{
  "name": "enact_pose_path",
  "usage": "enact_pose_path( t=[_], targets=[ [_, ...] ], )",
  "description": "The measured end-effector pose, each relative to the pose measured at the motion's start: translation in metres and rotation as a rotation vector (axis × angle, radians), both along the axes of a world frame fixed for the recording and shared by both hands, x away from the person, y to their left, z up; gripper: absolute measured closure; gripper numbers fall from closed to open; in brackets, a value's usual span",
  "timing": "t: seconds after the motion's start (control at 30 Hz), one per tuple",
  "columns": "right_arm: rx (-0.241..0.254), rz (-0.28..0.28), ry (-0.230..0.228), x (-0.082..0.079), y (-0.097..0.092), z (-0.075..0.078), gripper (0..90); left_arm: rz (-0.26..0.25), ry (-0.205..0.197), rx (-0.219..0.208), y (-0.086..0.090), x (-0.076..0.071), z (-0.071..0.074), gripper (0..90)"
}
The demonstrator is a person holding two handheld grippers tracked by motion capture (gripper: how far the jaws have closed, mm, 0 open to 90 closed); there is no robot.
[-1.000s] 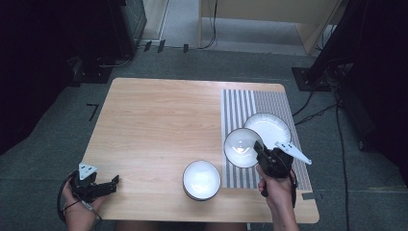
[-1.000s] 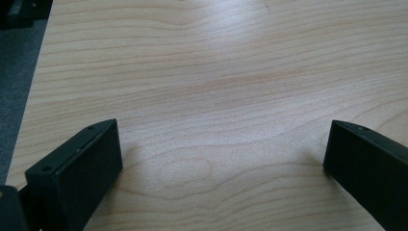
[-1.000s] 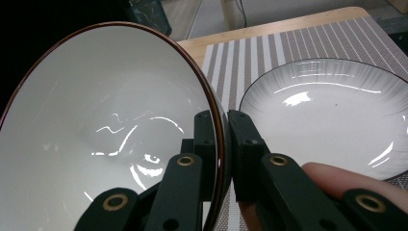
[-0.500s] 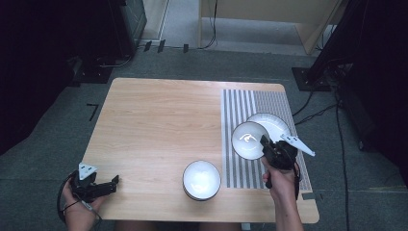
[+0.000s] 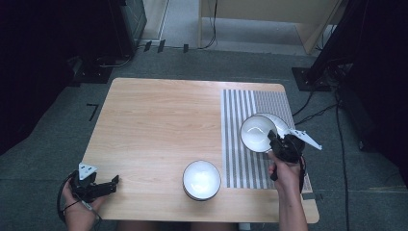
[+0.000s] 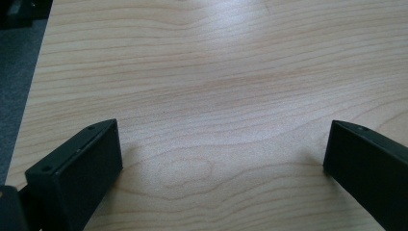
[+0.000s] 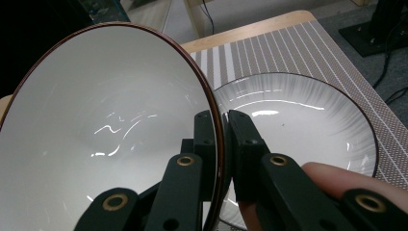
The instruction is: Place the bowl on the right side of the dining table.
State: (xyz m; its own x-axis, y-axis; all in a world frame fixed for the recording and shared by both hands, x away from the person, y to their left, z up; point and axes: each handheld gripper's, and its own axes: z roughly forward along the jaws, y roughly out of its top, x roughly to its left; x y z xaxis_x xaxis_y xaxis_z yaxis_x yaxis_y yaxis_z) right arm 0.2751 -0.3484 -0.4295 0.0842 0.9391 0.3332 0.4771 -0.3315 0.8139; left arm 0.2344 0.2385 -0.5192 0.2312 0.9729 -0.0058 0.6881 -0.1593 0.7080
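Observation:
My right gripper (image 5: 273,139) is shut on the rim of a white bowl with a dark edge (image 5: 256,133), held tilted above the striped mat (image 5: 240,106). In the right gripper view the jaws pinch the bowl's rim (image 7: 110,120) at my right gripper (image 7: 222,118), and a white plate (image 7: 298,120) lies just behind and below it. That plate (image 5: 283,122) sits on the mat, partly hidden by the bowl. My left gripper (image 5: 113,182) rests at the table's front left corner, open, with bare wood between its jaws (image 6: 221,134).
A second white bowl (image 5: 201,179) stands near the front edge, left of the mat. The wooden table (image 5: 159,120) is bare across its left and middle. Cables and dark stands lie on the floor around it.
My right gripper has carried the bowl to the right, over the plate on the mat. The left gripper has stayed in place.

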Motion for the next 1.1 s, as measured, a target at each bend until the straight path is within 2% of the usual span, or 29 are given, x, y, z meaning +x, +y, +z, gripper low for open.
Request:
enact_pose_path(
  t=[0.4, 0.73, 1.1],
  targets=[
    [0.012, -0.057, 0.031, 0.017, -0.019, -0.012, 84.3, 0.0, 0.001, 0.007, 0.0, 0.0, 0.0, 0.0],
    [0.0, -0.117, 0.068, 0.028, -0.034, -0.024, 84.3, 0.002, 0.0, 0.005, -0.001, 0.0, 0.0, 0.0],
    [-0.001, -0.138, 0.104, 0.041, -0.04, -0.037, 84.4, 0.002, 0.0, 0.005, -0.001, 0.0, 0.0, 0.0]
  ],
)
